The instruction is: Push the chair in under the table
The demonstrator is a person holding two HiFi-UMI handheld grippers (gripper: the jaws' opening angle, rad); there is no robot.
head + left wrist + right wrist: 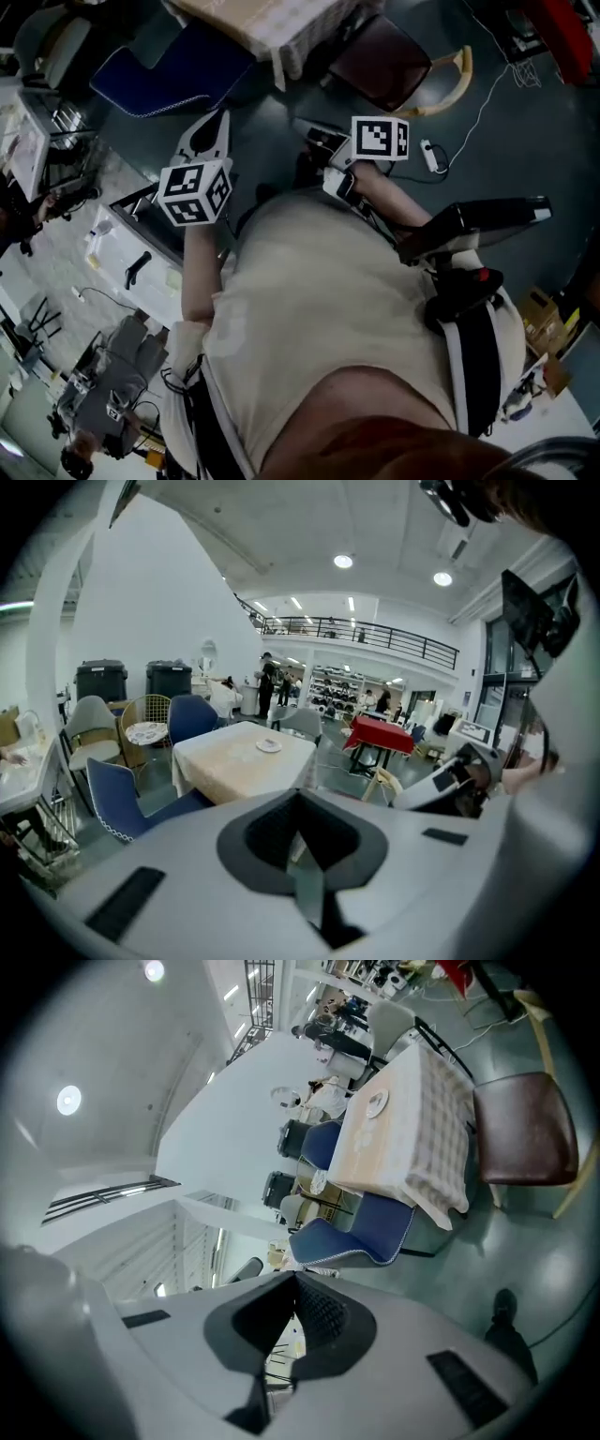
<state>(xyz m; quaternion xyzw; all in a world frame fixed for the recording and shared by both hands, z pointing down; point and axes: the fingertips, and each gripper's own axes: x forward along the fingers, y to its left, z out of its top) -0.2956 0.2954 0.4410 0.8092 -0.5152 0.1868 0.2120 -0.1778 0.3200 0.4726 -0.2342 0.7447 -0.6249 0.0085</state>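
The table [272, 33] with a pale cloth stands at the top of the head view. A blue chair [164, 80] stands against its left side, with its seat at the cloth's edge. The left gripper view has the table [246, 757] ahead and the blue chair [122, 799] left of it. My left gripper [217, 122] is raised in front of me, shut and empty, well short of the chair. My right gripper [311, 131] is beside it, also shut and empty. In the right gripper view the blue chair [361, 1232] is beside the table [398, 1138].
A maroon-seated chair with a wooden frame [394, 61] stands at the table's right side. A white cable with a plug [431, 155] lies on the floor. A black stand [469, 225] is close on my right. A cluttered desk [122, 253] is on my left. Farther off are a red table [380, 735] and other chairs [94, 724].
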